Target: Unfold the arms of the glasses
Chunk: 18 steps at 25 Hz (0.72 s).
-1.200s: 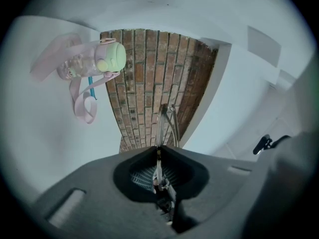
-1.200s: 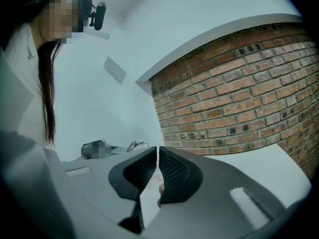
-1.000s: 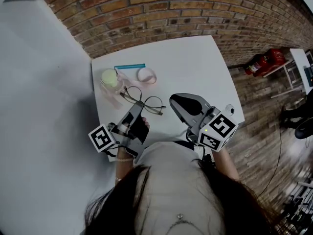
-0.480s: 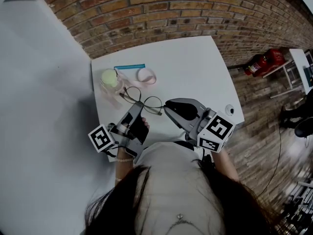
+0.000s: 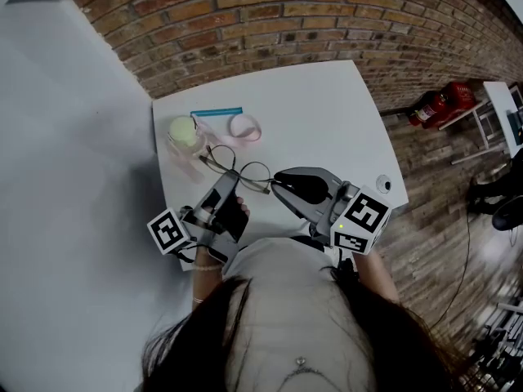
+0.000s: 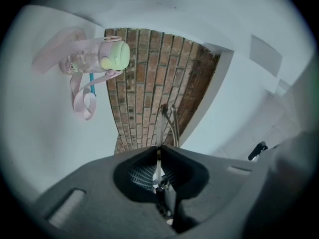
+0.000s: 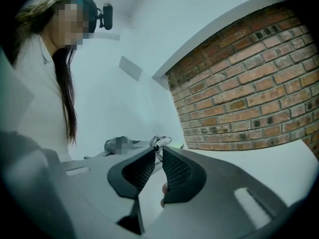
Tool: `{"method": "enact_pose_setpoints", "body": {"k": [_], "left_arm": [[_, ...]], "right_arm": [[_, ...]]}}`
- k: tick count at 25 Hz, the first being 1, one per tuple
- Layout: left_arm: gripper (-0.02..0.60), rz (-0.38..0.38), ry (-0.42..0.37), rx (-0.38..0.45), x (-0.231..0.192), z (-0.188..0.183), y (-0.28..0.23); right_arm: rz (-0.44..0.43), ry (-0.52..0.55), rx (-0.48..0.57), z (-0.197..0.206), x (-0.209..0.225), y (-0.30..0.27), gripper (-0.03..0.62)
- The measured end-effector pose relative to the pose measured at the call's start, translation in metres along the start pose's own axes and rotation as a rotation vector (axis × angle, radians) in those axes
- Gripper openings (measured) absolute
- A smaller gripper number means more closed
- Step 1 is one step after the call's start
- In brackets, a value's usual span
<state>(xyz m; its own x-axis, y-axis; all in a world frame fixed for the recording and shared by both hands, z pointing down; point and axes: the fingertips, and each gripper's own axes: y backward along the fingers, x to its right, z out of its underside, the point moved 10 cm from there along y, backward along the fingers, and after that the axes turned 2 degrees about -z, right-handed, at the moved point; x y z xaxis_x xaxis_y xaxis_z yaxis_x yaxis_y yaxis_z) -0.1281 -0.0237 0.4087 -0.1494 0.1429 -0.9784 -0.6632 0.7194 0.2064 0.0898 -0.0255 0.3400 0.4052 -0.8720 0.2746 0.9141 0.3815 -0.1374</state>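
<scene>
Found glasses (image 5: 248, 172) lying on table (image 5: 327, 113), toward its near edge. Observed left gripper (image 5: 231, 175) clamped on glasses at their left side; confirmed in left gripper view, jaws pressed together on thin frame (image 6: 168, 123). Observed right gripper (image 5: 276, 183) at glasses' right side, jaws parted by a narrow gap, tips just short of frame (image 7: 160, 142); could not establish contact. Recorded bottle (image 5: 185, 137) with pink strap (image 5: 243, 126) beyond glasses, near far left corner. Recorded blue stick (image 5: 216, 112) just beside bottle.
</scene>
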Motion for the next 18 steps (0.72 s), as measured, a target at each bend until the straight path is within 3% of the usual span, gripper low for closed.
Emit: {"method": "enact_pose_setpoints", "body": {"k": [18], "left_arm": [[0.023,0.004,0.007,0.0,-0.0013,0.0008,0.0002]], "right_arm": [[-0.043,-0.008,0.002,0.0,-0.0032,0.0008,0.054]]}}
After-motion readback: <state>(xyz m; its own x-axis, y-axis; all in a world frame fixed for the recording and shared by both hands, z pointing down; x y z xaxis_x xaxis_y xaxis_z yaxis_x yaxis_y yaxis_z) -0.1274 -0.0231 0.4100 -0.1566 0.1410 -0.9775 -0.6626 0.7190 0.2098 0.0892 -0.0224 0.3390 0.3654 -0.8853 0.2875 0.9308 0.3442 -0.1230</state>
